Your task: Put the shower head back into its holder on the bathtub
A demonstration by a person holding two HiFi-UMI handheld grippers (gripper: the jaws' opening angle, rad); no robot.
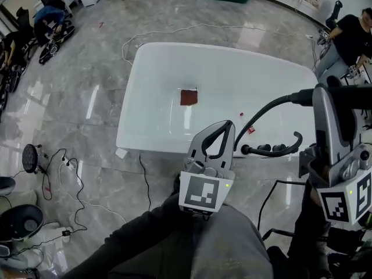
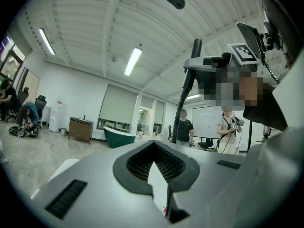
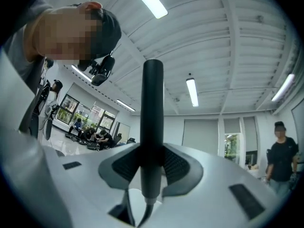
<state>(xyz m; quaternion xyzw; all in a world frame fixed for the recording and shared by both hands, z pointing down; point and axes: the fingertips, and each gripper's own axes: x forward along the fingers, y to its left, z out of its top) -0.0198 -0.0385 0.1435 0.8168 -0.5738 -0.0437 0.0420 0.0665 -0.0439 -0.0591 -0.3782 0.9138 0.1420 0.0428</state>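
Shower head [image 3: 153, 94]: we see its black handle standing upright between the jaws of the right gripper [image 3: 153, 150], which are pinched onto it from both sides. In the head view the handle crosses the top of that gripper at the right edge, beyond the tub's near right corner. Its hose [image 1: 272, 106] arcs down and left to a black fitting [image 1: 271, 149] on the near rim of the tub [image 1: 151, 97]. We note the head is off that fitting, up and to its right.

Left gripper [image 1: 225, 127]: jaws pressed together at the tips, nothing between them. It hangs over the near rim, left of the fitting.

A red square patch [image 1: 188, 97] lies on the tub floor. A person [image 1: 351, 36] sits past the far right corner.
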